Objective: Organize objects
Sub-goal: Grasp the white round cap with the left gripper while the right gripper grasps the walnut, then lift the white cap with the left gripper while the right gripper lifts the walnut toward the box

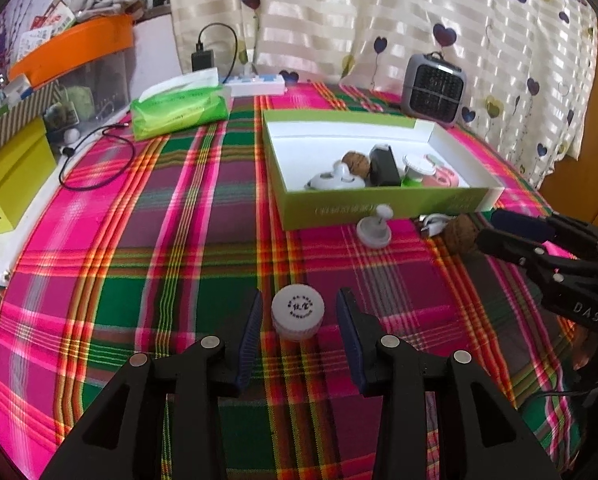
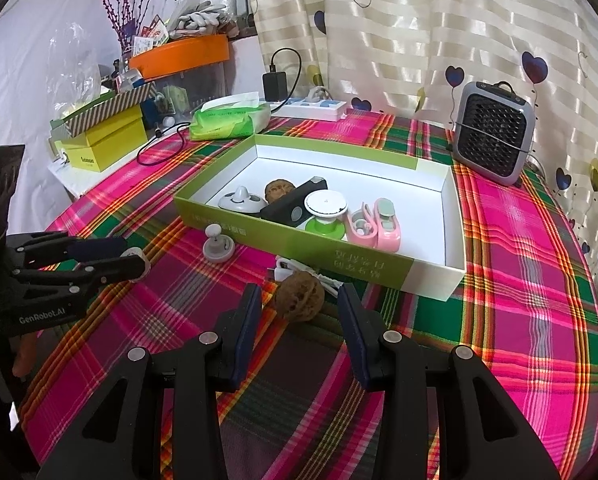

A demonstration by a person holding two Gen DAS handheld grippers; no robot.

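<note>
While the box hides its contents leftward, both hand-held grippers released: left hand-held gripper [image 1: 299, 316] around white cap [image 1: 297, 311], right hand-held gripper [image 2: 299, 308] around walnut [image 2: 299, 295].

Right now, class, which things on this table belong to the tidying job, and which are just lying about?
Part of the job:
green box
white cap between the open left jaws
walnut between the open right jaws
grey knob
white cable

Just lying about:
tissue pack
small heater
power strip
</note>
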